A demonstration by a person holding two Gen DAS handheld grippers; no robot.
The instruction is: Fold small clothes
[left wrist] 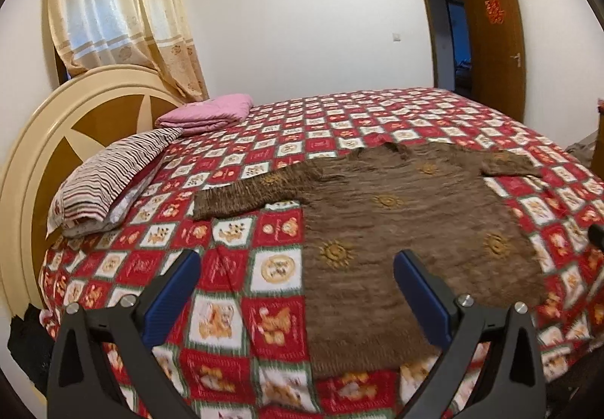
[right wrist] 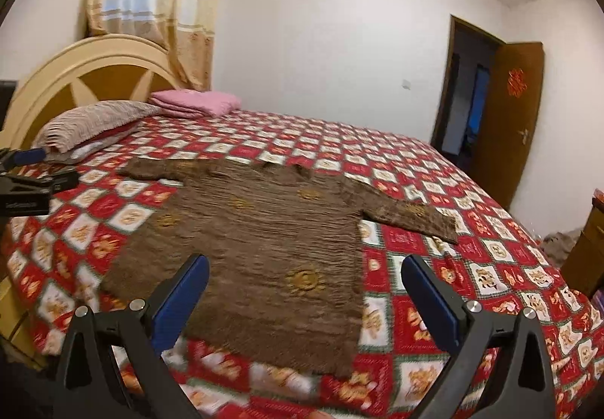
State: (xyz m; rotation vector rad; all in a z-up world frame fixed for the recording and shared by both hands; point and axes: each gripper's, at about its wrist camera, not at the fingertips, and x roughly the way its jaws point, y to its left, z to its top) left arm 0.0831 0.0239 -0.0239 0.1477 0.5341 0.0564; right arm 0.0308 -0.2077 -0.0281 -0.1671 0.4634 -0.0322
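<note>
Jaws spread wide on the left gripper [left wrist: 296, 268] and on the right gripper [right wrist: 305, 271], gripping nothing, poised above the near hem. Just beyond, brown sweater [right wrist: 260, 230] spread flat on the bed [left wrist: 234, 230], both sleeves stretched outward over the red checked bedspread. Farther off, striped pillow [left wrist: 113, 173] and folded pink blanket [left wrist: 207, 113] by the headboard [left wrist: 49, 139].

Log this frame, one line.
stage: pre-fold | brown sweater: flat on bedspread, sleeves out | left gripper: open, empty | right gripper: open, empty
</note>
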